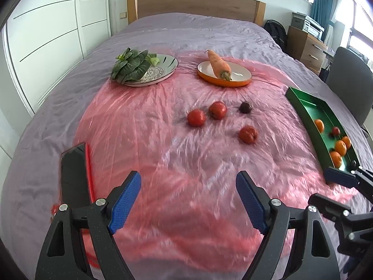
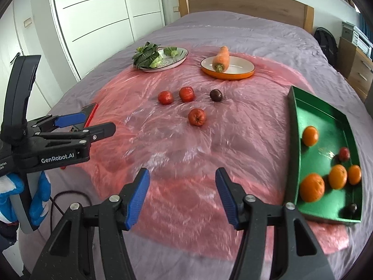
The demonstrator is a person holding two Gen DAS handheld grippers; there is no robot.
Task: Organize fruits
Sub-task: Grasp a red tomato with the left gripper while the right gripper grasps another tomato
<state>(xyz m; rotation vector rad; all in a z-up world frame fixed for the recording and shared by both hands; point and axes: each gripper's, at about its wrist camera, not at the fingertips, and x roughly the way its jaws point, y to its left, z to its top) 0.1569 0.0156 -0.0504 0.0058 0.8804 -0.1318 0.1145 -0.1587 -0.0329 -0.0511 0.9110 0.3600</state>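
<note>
Three red, round fruits [image 2: 186, 94] and one dark purple fruit [image 2: 216, 95] lie loose on a pink plastic sheet [image 2: 163, 144] spread over the bed [image 2: 233, 28]. To their right, a green tray [image 2: 294, 140] holds four oranges [image 2: 312, 187], a small red fruit and a dark one. Beyond sit a carrot [image 2: 221, 58] on an orange dish and greens [image 2: 145, 54] on a patterned plate. The left claw [image 1: 188, 200] and right claw [image 2: 182, 196] hover over the sheet, both wide apart and empty.
</note>
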